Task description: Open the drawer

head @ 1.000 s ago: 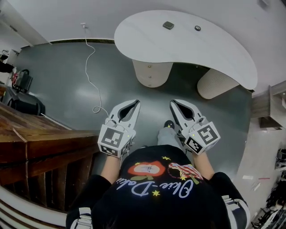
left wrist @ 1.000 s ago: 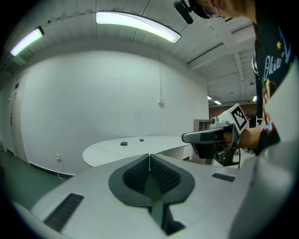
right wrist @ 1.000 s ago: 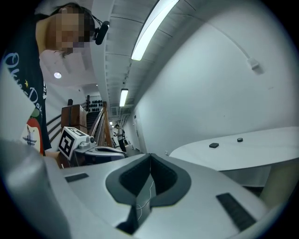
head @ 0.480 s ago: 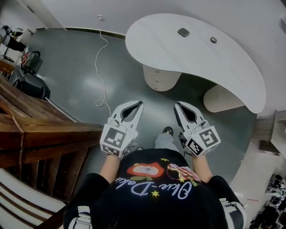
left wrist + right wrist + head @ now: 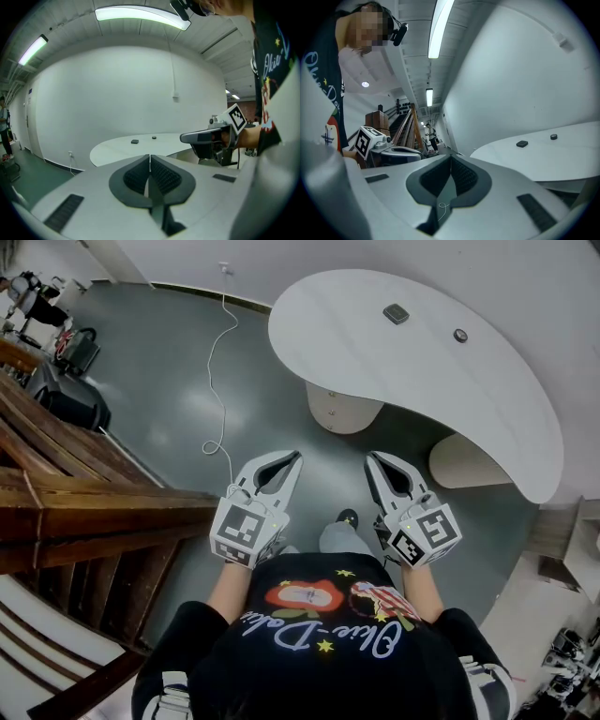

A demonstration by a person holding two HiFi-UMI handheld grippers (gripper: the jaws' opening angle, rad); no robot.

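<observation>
My left gripper point(image 5: 297, 457) and right gripper point(image 5: 368, 457) are held side by side in front of the person's chest, above the grey floor, both shut and holding nothing. Ahead stands a white curved table point(image 5: 422, 352) on two pale rounded pedestals point(image 5: 342, 411) point(image 5: 467, 461). The nearer pedestal has small dots on its face, and I cannot tell whether it holds a drawer. In the left gripper view the left gripper's point(image 5: 150, 156) tips meet and point at the table point(image 5: 122, 150). The right gripper's point(image 5: 451, 156) tips also meet in its own view.
A small dark square object point(image 5: 396, 313) and a round one point(image 5: 460, 335) lie on the tabletop. A white cable point(image 5: 217, 381) runs from the wall across the floor. Wooden stairs point(image 5: 84, 512) fill the left side, with black bags point(image 5: 70, 399) beyond them.
The person has moved toward the table with both grippers. The grippers keep their place before the chest and stay shut. More of the wooden stairs shows at the left.
</observation>
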